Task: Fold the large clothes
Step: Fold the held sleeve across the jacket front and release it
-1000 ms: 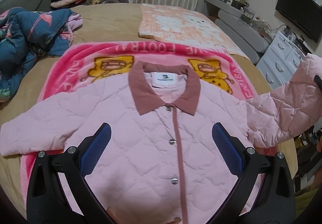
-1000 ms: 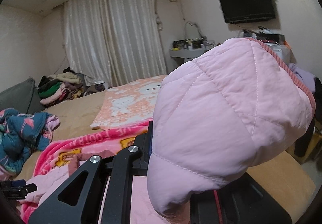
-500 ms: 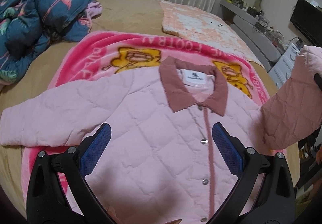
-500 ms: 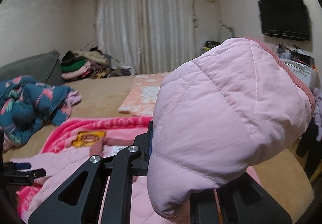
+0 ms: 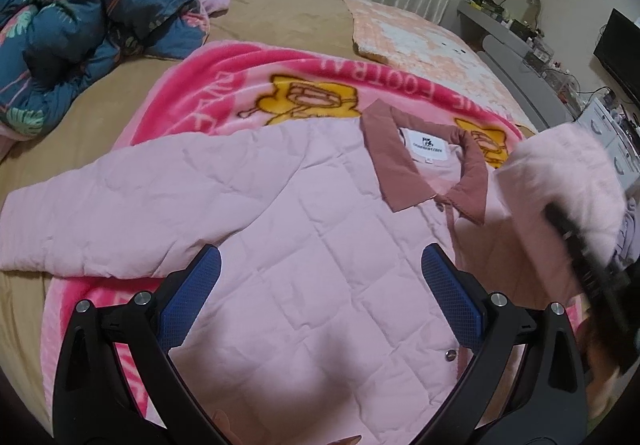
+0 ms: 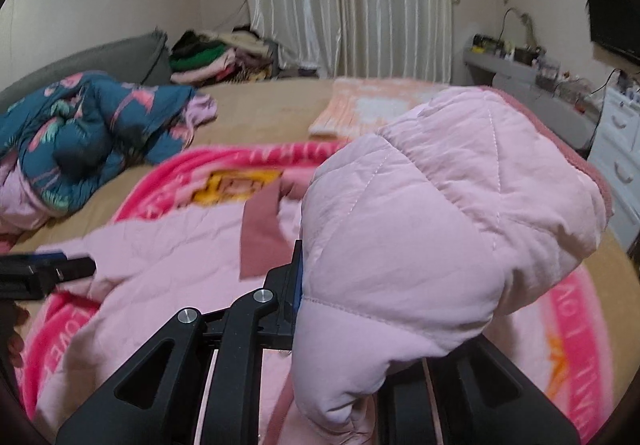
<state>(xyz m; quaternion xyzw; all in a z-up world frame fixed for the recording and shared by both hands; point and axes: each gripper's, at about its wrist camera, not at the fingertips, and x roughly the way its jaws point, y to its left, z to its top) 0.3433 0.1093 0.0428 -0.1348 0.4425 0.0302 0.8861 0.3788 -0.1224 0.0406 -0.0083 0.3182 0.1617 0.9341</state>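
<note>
A pink quilted jacket with a dusty-rose collar lies front up on a bright pink cartoon blanket on the bed. Its left sleeve is spread out flat. My left gripper is open and empty, hovering over the jacket's chest. My right gripper is shut on the jacket's right sleeve and holds it lifted over the jacket body; the sleeve hides the right finger. The lifted sleeve also shows in the left wrist view.
A blue floral quilt is bunched at the bed's far left. A folded peach blanket lies at the far side. Piled clothes sit by the curtain. A grey desk, white drawers and a wall TV are on the right.
My right gripper has carried the sleeve leftward and lower, over the jacket's front. My left gripper has shifted left, so the collar now sits to its right.
</note>
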